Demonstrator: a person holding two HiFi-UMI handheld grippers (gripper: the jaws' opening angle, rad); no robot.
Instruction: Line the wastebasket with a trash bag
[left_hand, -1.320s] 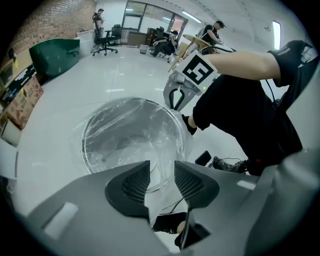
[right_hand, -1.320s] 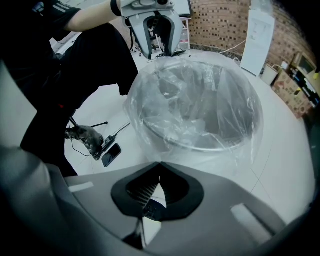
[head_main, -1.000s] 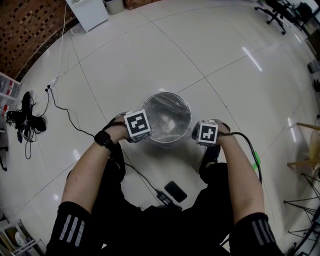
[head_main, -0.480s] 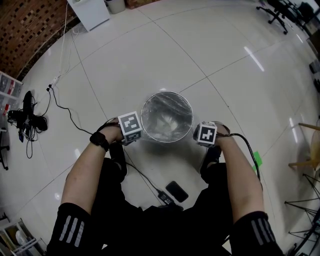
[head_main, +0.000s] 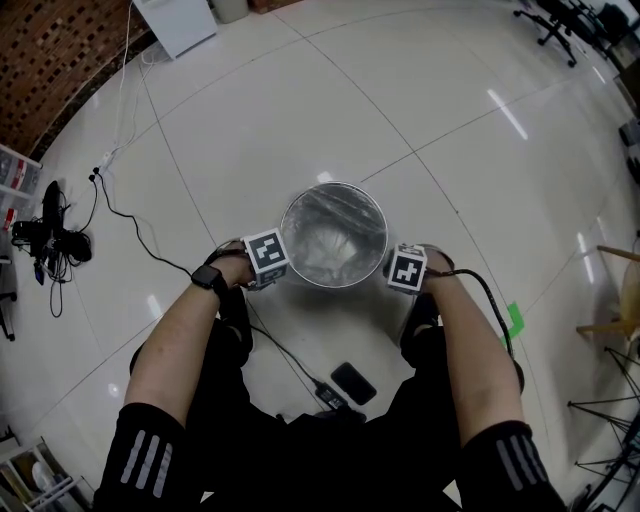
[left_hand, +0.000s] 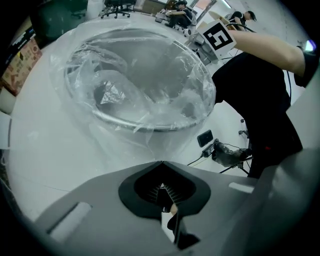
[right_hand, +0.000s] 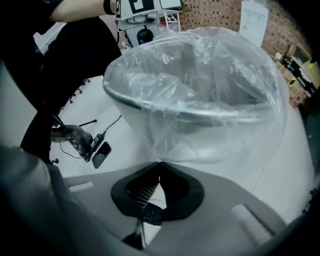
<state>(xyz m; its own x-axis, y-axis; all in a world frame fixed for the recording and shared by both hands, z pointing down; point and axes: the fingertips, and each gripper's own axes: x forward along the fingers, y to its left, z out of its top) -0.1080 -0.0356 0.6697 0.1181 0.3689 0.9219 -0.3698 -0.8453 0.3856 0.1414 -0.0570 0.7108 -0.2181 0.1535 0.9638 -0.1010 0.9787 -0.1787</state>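
A round metal wastebasket (head_main: 333, 190) stands on the floor in front of me, with a clear trash bag (head_main: 330, 240) sunk inside it. The bag's mouth is folded out over the rim (left_hand: 145, 125). My left gripper (head_main: 267, 262) sits low against the basket's left side. In the left gripper view its jaws (left_hand: 161, 165) are shut, and the bag's film (left_hand: 150, 145) runs down into them. My right gripper (head_main: 405, 272) hangs at the basket's right side. It is shut too (right_hand: 160, 165), with the bag's overhanging skirt (right_hand: 200, 145) pinched at the tips.
A black phone (head_main: 352, 382) and a plug with its cable (head_main: 328, 395) lie on the tiles between my feet. More cables (head_main: 120, 215) trail to the left. A white cabinet (head_main: 175, 22) stands far back and an office chair (head_main: 555, 25) at top right.
My left gripper has slid off the near-left rim to the basket's outer side and sunk lower, drawing the film down. The right gripper has dropped a little beside the basket.
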